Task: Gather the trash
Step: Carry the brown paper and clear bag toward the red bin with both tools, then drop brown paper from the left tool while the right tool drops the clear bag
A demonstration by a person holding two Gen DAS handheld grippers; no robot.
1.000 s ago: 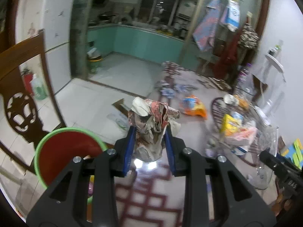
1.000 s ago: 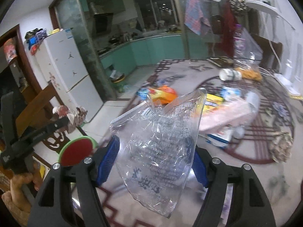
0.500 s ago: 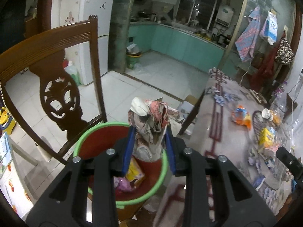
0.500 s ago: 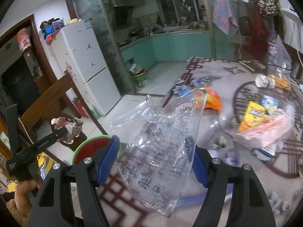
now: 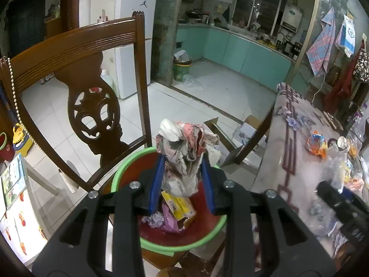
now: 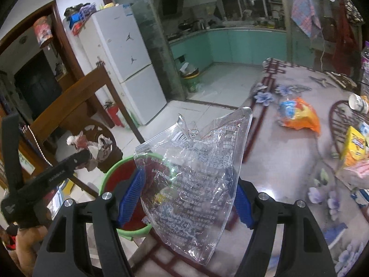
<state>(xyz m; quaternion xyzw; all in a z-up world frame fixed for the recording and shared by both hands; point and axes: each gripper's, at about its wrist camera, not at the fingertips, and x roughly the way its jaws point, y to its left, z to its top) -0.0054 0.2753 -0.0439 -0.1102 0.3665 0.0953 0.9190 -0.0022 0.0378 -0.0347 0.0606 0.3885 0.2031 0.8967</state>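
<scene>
From the left wrist, the left claw is clamped on a crumpled wad of paper, its blue pads pressing both sides. The wad hangs right over the open mouth of a red bin with a green rim. Inside the bin lie a yellow packet, purple wrappers and a grey paper scrap. The bin stands between a carved wooden chair on its left and the near edge of the tabletop on its right; the gap there is narrow. Beyond the chair, white floor tiles run open toward the kitchen, with an opened cardboard box by the tabletop's far left edge. The right claw shows as a dark blurred shape at the lower right.

From the right wrist, the right claw grips a clear plastic bag with printed text, the pads set wide apart on its two sides. The bag hangs above the tabletop's left edge, just beside the bin, whose rim shows through the plastic. The left claw holds the paper wad left of the bin in this view. An orange snack bag lies toward the tabletop's far left corner, a yellow packet near the right edge, and bare patterned cloth lies between.
</scene>
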